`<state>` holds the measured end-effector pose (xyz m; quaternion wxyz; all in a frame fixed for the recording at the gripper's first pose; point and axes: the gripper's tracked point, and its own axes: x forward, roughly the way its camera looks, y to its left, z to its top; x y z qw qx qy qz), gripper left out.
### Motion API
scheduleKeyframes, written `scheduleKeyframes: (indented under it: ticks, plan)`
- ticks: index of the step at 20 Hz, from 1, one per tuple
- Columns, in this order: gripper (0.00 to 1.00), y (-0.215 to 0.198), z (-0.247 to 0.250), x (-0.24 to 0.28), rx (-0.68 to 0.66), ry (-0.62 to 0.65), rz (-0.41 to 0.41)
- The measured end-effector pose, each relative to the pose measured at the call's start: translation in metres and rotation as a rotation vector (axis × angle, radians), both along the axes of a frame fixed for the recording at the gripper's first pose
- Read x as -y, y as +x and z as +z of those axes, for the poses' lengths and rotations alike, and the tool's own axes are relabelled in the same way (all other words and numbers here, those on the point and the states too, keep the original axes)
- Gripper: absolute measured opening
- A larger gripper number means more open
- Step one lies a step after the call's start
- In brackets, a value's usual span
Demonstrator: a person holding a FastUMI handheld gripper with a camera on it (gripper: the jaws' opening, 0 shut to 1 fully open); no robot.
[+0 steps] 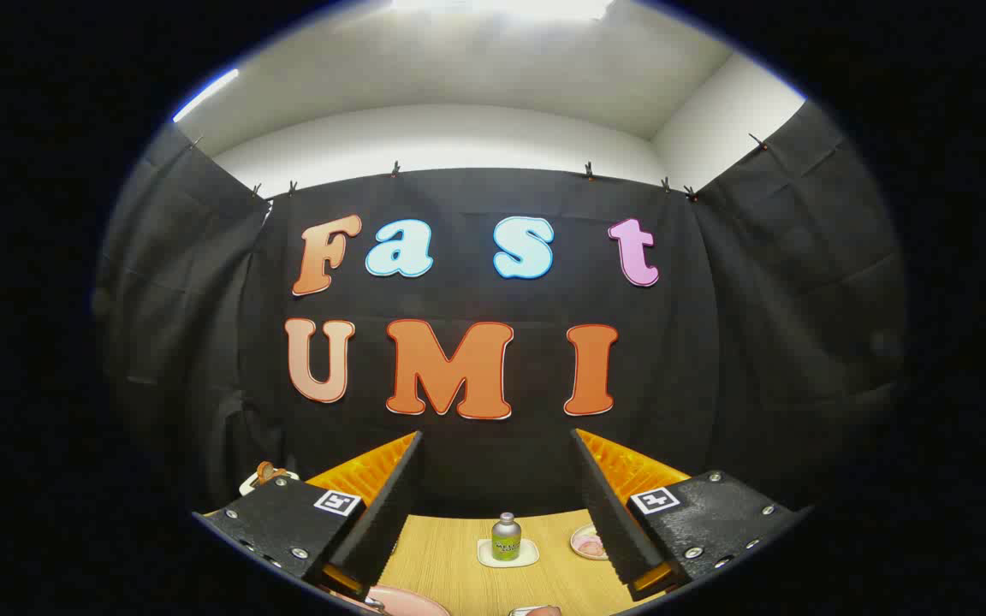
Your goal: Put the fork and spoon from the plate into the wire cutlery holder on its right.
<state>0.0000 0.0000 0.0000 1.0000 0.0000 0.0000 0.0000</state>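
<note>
The plate (403, 601) shows as just a pink rim low between my fingers, close under the left one, on the wooden table (450, 556). I can't make out the fork or the spoon on it from here, nor can I pick out the wire cutlery holder; a small pale shape pokes up near the right finger's base, too cut off to name.

My gripper (497, 445) is held wide apart, clamped on nothing, and it points out at the booth wall, not down at the plate. I judge this is the very start: the approach to the first piece of cutlery. The next move calls for tilting down and drawing in over the plate until the handles show.

Ahead between my fingers, a small bottle (506, 537) stands on a pale coaster (507, 558), with a small dish (587, 542) just to its right. Both sit well beyond the plate, with bare table between, so there's room to lower.
</note>
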Motion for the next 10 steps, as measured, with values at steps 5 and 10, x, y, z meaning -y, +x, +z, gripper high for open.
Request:
scheduleKeyframes:
  ticks: [5, 10]
  plan:
    - [0.98, -0.001, 0.011, 0.005, 0.029, -0.012, -0.006]
    - [0.98, -0.003, 0.016, 0.006, 0.036, 0.001, -0.011]
